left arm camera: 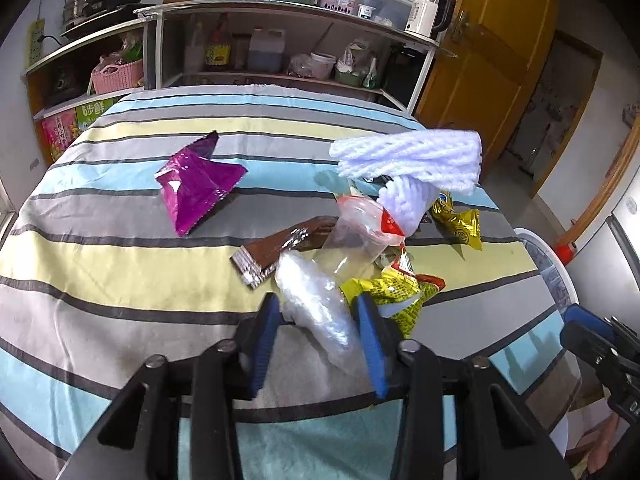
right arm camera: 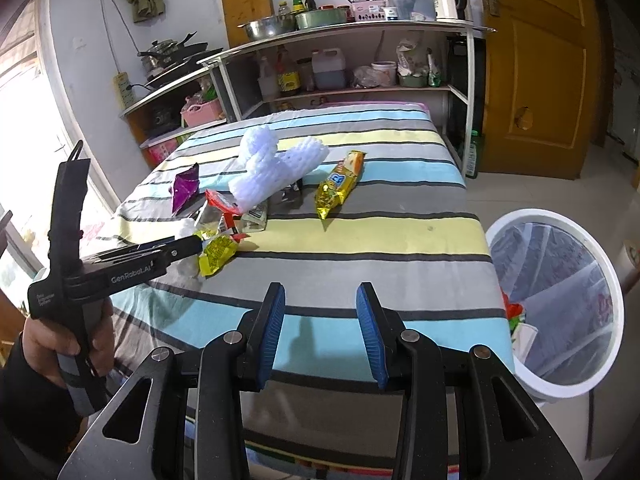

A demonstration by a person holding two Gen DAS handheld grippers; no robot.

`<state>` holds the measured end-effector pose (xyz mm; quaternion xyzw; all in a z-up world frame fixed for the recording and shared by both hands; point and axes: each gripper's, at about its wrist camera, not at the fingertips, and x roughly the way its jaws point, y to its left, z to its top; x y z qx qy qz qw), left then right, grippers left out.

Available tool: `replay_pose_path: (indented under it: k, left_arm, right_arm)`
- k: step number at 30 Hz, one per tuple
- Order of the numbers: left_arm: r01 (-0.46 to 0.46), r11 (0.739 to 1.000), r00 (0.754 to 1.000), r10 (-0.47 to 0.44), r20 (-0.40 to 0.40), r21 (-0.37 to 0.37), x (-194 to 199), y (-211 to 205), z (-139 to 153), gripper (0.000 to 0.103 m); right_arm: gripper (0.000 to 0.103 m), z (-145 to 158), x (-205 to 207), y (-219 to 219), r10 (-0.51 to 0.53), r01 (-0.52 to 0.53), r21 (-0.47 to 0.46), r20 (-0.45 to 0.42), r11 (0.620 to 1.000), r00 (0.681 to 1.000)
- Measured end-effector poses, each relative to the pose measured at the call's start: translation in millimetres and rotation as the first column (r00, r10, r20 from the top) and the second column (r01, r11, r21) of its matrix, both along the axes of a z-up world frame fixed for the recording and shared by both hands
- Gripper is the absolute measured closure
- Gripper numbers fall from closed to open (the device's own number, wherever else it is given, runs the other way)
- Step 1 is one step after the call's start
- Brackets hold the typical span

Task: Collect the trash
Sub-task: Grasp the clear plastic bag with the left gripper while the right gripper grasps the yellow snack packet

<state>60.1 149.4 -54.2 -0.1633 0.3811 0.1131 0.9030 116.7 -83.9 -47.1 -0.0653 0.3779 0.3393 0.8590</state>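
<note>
Left wrist: tongs (left arm camera: pixel 316 312) astride clear plastic wrap (left arm camera: pixel 310 296).

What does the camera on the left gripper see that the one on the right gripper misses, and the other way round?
Only the left wrist view shows the clear crumpled plastic lying between the left gripper fingers, and the brown foil wrapper.

Only the right wrist view shows the white bin fully, with trash inside, the hand holding the left tool, and the empty right gripper.

Both show the striped cloth, purple wrapper, white foam netting and the kitchen shelves.
</note>
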Motion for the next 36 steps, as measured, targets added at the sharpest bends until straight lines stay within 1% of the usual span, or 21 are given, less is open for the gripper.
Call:
replay_pose_path:
  k: [2, 3, 7, 10, 11, 18, 24, 27, 28, 32, 33, 34, 36]
  left_arm:
    - [-0.006, 1.0, 1.0, 0.006, 0.001, 0.01, -4, 2, 2, 0.068]
    - [-0.006, 1.0, 1.0, 0.006, 0.003, 0.011, -5, 3, 3, 0.071]
    - [0.003, 1.0, 1.0, -0.003, 0.021, 0.0, -16, 10, 6, 0.073]
    - [-0.002, 1.0, 1.0, 0.002, 0.019, 0.008, -20, 17, 6, 0.075]
    - [-0.006, 1.0, 1.0, 0.006, 0.019, 0.008, -21, 19, 6, 0.075]
    - [-0.04, 0.999, 0.998, 0.039, 0.04, 0.001, -34, 39, 9, 0.076]
    - [-0.049, 0.999, 0.998, 0.05, 0.047, -0.019, -40, 50, 6, 0.076]
    - [-0.046, 0.999, 0.998, 0.047, 0.048, -0.027, -39, 51, 4, 0.076]
    - [-0.044, 0.999, 0.998, 0.046, 0.048, -0.03, -39, 52, 3, 0.076]
    - [-0.035, 0.999, 0.998, 0.036, 0.049, -0.037, -38, 51, 1, 0.076]
    - [-0.032, 0.999, 0.998, 0.034, 0.05, -0.038, -37, 51, 1, 0.076]
    - [-0.03, 0.999, 0.998, 0.032, 0.051, -0.039, -37, 51, 1, 0.076]
    - [-0.027, 0.999, 0.998, 0.029, 0.051, -0.039, -36, 51, 1, 0.076]
  right_arm:
    - [0.064, 0, 1, 5, 0.012, -0.012, 0.001, -0.003, 1.0, 1.0]
    - [0.064, -1, 2, 10, 0.022, -0.022, 0.003, -0.004, 1.0, 1.0]
    - [0.064, -2, 1, 29, 0.068, -0.068, 0.014, -0.009, 0.998, 0.998]
    - [0.053, -3, 1, 45, 0.103, -0.103, 0.018, -0.014, 0.995, 0.995]
    - [0.052, -4, 1, 51, 0.115, -0.115, 0.017, -0.015, 0.993, 0.993]
    - [0.052, -13, 4, 96, 0.191, -0.191, -0.019, -0.012, 0.981, 0.982]
    - [0.052, -25, 12, 125, 0.239, -0.24, -0.053, -0.025, 0.969, 0.971]
    - [0.051, -33, 16, 135, 0.246, -0.248, -0.079, -0.034, 0.965, 0.969]
    - [0.049, -34, 16, 137, 0.249, -0.251, -0.083, -0.032, 0.964, 0.968]
    - [0.049, -36, 20, 142, 0.249, -0.251, -0.1, -0.035, 0.963, 0.968]
    - [0.049, -38, 21, 145, 0.249, -0.253, -0.115, -0.049, 0.961, 0.967]
    - [0.049, -38, 20, 145, 0.249, -0.252, -0.114, -0.041, 0.961, 0.968]
    - [0.053, -38, 20, 143, 0.246, -0.249, -0.111, -0.036, 0.962, 0.969]
